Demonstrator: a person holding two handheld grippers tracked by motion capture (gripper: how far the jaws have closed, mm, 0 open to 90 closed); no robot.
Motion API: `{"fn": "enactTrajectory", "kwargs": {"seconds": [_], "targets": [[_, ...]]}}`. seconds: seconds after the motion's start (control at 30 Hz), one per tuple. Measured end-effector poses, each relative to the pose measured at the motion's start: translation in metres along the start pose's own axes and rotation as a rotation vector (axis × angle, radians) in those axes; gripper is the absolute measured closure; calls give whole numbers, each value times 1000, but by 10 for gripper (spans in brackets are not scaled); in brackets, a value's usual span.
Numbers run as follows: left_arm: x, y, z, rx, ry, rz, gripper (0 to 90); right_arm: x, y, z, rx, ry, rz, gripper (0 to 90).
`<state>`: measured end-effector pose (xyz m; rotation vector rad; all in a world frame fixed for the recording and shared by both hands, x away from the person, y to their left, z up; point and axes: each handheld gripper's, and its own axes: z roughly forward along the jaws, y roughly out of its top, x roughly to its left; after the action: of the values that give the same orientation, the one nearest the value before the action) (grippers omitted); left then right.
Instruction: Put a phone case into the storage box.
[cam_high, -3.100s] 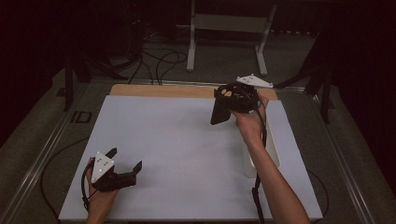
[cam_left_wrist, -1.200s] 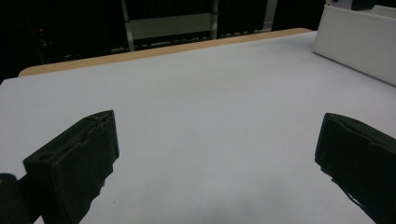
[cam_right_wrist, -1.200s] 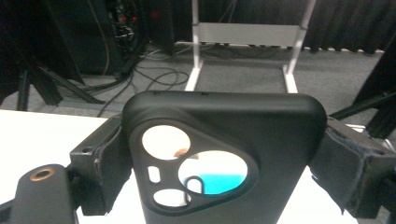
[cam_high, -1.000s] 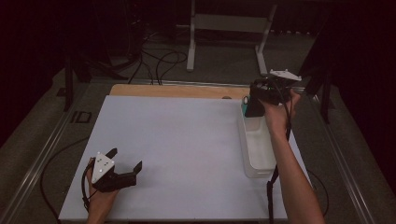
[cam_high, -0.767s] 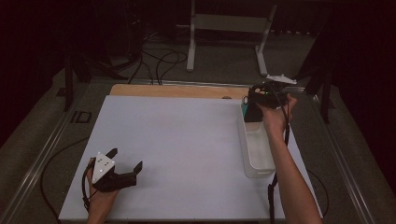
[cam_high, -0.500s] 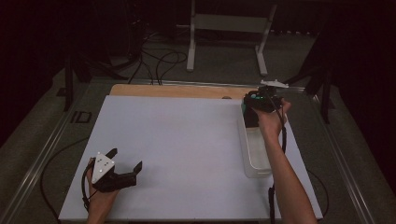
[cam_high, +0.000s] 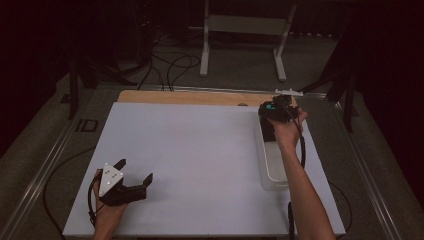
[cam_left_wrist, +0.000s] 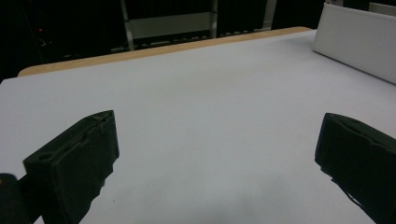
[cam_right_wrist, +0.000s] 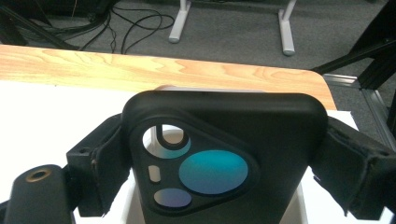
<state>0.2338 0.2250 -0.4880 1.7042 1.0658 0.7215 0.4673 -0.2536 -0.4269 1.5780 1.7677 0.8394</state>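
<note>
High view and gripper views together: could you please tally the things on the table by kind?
Black phone case: 1
Clear plastic bin: 1
Handheld grippers: 2, left and right
Total: 4

Right gripper (cam_high: 274, 116), jaws clamped on a black phone case (cam_right_wrist: 219, 158) (back side with the camera cut-outs facing its own camera): moved from above the middle-far part of the table, out past the far right corner, then back and down to the far end of the clear plastic bin (cam_high: 272, 165). The case, earlier held high and clear of the bin, now hangs at the bin's far end, low over its opening.
</note>
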Motion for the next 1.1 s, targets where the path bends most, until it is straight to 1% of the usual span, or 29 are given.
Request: {"fn": "enactTrajectory", "kwargs": {"seconds": [0.07,0.13,0.3,0.4,0.5,0.57,0.6,0.67,0.8,0.9,1.0,1.1], "targets": [[0,0,0,-1,0,0,5,0,0,0,-6,3,5,114],[0,0,0,1,2,0,5,-2,-1,-1,-18,28,18,93],[-1,0,1,0,2,0,5,-3,2,-7,-46,46,19,87],[0,0,0,0,3,-1,5,-5,2,-12,-59,70,41,87],[0,0,0,1,3,-1,4,-4,-1,-16,-67,78,29,88],[0,0,0,1,2,-1,5,-5,-3,-20,-71,94,33,88],[0,0,0,2,3,-1,5,-5,-4,-22,-66,108,35,88],[0,0,0,1,4,0,5,-5,-5,-27,-56,115,25,88],[-1,0,0,2,14,13,5,-3,-11,-38,-67,164,31,88],[-2,0,0,7,22,29,5,2,-17,-46,-70,196,6,88],[-4,1,1,12,30,50,5,6,-22,-57,-79,242,-2,88],[-8,1,2,21,39,78,4,12,-29,-70,-102,267,-21,88]]}}
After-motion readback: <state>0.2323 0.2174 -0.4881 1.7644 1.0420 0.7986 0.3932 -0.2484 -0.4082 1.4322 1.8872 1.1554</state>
